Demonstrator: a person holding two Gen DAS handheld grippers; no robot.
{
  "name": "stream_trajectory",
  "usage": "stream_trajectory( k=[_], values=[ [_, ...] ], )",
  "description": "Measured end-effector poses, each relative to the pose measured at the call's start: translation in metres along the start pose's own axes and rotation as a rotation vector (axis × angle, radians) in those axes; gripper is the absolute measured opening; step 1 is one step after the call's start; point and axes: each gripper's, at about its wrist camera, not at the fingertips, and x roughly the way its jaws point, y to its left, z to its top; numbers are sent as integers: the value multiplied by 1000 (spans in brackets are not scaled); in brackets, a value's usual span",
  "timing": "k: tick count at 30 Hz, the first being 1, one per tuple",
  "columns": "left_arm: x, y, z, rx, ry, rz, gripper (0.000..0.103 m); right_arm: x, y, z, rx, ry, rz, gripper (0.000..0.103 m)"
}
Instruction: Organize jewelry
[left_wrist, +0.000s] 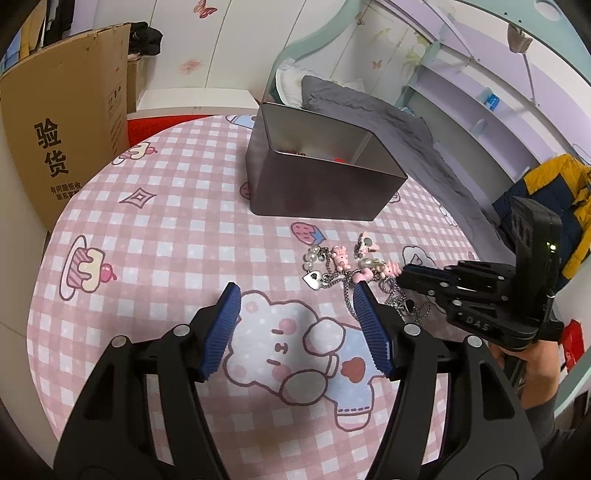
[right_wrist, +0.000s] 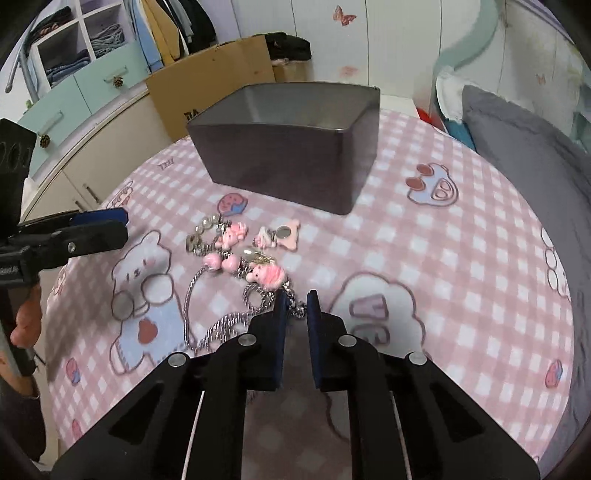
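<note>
A pile of jewelry (left_wrist: 351, 264) lies on the pink checked tablecloth: silver chains, pink charms, pearls and a heart pendant. In the right wrist view the pile (right_wrist: 236, 254) lies just ahead of my right gripper (right_wrist: 297, 299), whose jaws stand narrowly apart around a silver chain (right_wrist: 295, 304). Whether they pinch it is unclear. My left gripper (left_wrist: 295, 295) is open and empty, just left of the pile. A dark metal tin (left_wrist: 321, 181) stands open beyond the pile; small red items show inside it. It also shows in the right wrist view (right_wrist: 288, 162).
The round table's cloth (left_wrist: 166, 221) has cartoon prints. A cardboard box (left_wrist: 66, 122) stands left of the table, a bed with grey bedding (left_wrist: 388, 110) behind it. Cabinets (right_wrist: 74, 110) show at the left of the right wrist view.
</note>
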Motion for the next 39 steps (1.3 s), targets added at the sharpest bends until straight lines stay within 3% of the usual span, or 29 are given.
stream_trajectory(
  k=[4, 8, 12, 15, 24, 34, 36, 39],
  values=[
    [1, -3, -1, 9, 5, -4, 64, -12, -2, 0, 25, -33, 1, 11],
    [2, -6, -2, 19, 9, -6, 64, -12, 3, 6, 4, -63, 7, 25],
    [1, -6, -2, 14, 7, -6, 65, -4, 18, 11, -74, -53, 27, 26],
    [1, -6, -3, 15, 9, -7, 65, 9, 27, 11, -130, -28, -16, 26],
    [3, -4, -3, 16, 15, -17, 65, 9, 27, 8, -147, -33, -35, 20],
    [10, -15, -4, 59, 7, -18, 65, -38, 4, 15, -31, -167, 30, 20],
    [12, -16, -2, 57, 0, -14, 65, -43, -1, 18, -13, -182, 31, 9],
    [19, -16, 1, 60, 7, -12, 65, -47, -6, 19, 4, -198, 34, 9]
  ],
)
